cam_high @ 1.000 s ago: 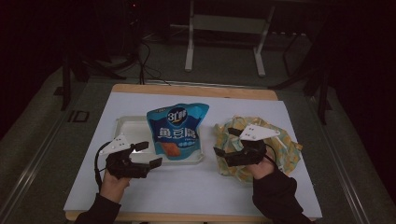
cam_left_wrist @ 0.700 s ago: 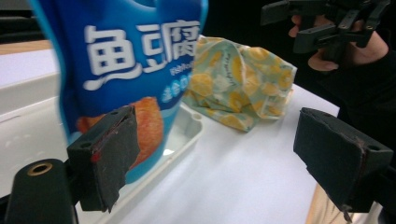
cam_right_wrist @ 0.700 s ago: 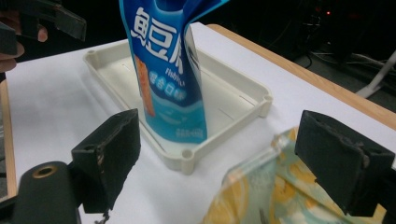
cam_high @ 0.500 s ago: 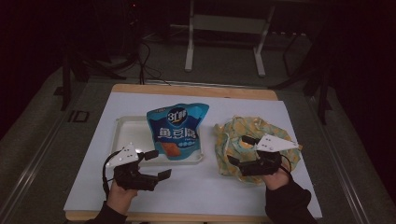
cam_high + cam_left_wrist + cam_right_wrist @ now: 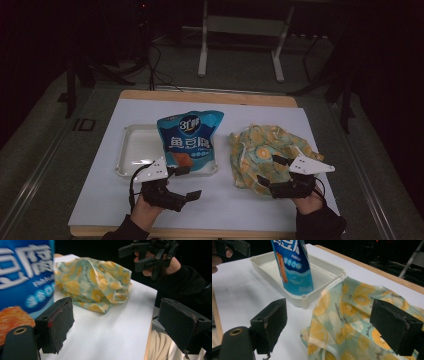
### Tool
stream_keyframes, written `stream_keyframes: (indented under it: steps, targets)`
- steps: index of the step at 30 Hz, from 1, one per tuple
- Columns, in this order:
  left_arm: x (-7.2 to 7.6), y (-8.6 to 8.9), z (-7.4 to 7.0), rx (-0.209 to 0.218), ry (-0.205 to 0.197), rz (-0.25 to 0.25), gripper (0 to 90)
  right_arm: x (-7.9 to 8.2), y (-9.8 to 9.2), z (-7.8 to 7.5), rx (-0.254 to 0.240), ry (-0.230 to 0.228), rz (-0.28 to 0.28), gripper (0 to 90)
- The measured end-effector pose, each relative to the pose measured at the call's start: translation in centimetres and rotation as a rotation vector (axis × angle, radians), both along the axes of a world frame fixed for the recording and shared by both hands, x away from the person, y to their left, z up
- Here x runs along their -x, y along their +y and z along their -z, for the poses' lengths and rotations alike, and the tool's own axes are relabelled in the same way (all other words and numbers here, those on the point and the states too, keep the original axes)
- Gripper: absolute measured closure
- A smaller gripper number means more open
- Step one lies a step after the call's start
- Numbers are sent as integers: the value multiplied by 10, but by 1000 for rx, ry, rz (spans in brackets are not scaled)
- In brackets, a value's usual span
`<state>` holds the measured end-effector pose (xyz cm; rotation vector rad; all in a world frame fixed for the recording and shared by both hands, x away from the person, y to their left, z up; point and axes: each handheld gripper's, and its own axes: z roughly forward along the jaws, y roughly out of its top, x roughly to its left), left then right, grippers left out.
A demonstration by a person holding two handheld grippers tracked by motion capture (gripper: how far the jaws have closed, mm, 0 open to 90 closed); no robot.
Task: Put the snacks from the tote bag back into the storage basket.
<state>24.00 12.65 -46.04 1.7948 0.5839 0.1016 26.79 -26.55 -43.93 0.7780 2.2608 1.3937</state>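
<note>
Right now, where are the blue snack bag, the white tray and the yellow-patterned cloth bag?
blue snack bag (image 5: 189,137): high view, middle of its printed front.
white tray (image 5: 131,150): high view, bare floor left of the snack bag.
yellow-patterned cloth bag (image 5: 260,150): high view, middle of the crumpled fabric.

My table (image 5: 210,96) is a wooden top almost wholly covered by a white sheet (image 5: 240,210), with bare wood showing along the far edge. On the sheet, left of the middle, lies a white tray (image 5: 134,150), and a blue snack bag (image 5: 190,136) lies across the tray's right part, its lower end reaching the near rim. Right of the tray, close beside its corner, a crumpled yellow-and-green cloth bag (image 5: 265,155) lies on the sheet.
</note>
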Motion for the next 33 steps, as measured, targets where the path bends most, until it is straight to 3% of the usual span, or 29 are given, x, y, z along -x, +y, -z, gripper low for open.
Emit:
stream_keyframes:
  steps: [5,9,16,33]
  targets:
    - [-7,-11,7,-15,14,35,129,5,-7,5,-5,-6,17,140]
    - [-10,-20,11,-45,5,56,129,8,-15,8,-17,-14,51,140]
    - [-15,-33,21,-60,6,105,128,13,-26,16,-18,-35,103,139]
    - [-10,-35,32,-83,-21,136,129,22,-44,27,-40,-60,192,141]
